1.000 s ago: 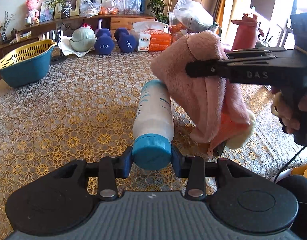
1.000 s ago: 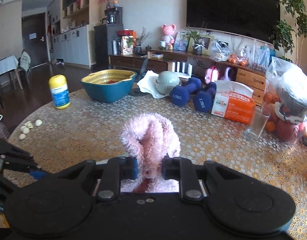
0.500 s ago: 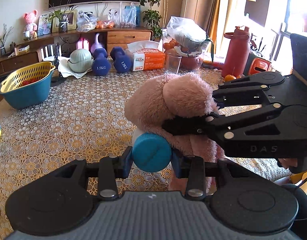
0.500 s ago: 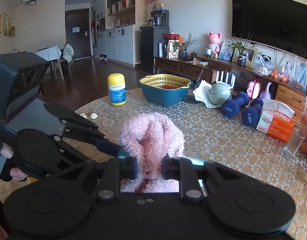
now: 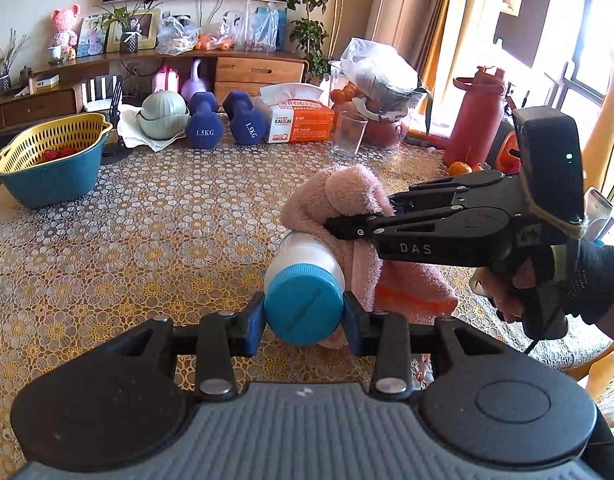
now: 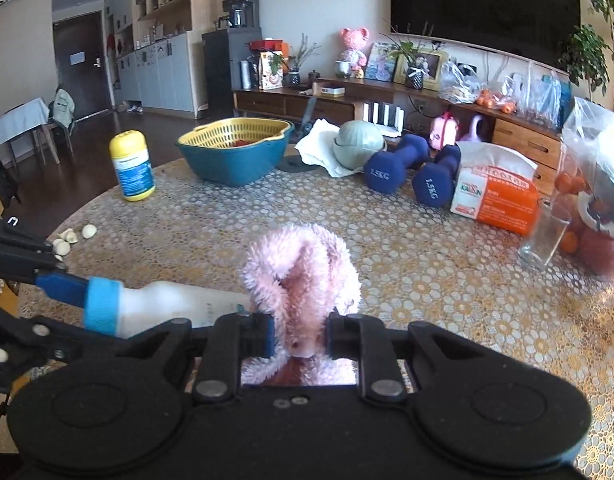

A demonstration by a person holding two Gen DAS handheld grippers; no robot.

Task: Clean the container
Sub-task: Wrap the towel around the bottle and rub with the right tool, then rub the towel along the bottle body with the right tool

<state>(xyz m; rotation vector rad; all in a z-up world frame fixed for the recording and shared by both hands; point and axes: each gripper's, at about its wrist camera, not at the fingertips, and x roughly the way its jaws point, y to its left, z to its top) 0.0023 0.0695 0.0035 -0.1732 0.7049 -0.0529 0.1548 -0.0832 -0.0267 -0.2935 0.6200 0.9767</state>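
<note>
A white plastic bottle (image 5: 307,254) with a blue cap (image 5: 303,307) lies horizontal above the table, and my left gripper (image 5: 303,320) is shut on its cap. A fluffy pink cloth (image 5: 339,200) is pressed against the bottle's far end and right side. My right gripper (image 6: 300,334) is shut on that pink cloth (image 6: 303,268). In the right wrist view the white bottle (image 6: 175,306) sticks out to the left of the cloth, its cap (image 6: 101,305) between the left gripper's blue fingers (image 6: 61,286). The cloth hides the bottle's far end.
Lace-patterned tablecloth (image 5: 147,240) covers the table. At the back stand a teal and yellow colander basket (image 5: 51,160), two blue dumbbells (image 5: 223,122), an orange tissue box (image 5: 299,120), a drinking glass (image 5: 349,134) and a red flask (image 5: 473,114). A yellow-capped bottle (image 6: 131,166) stands far left.
The right gripper drew the pink cloth from over the cap end along the bottle toward its far end, so cap and white body show again. The left gripper kept hold of the cap.
</note>
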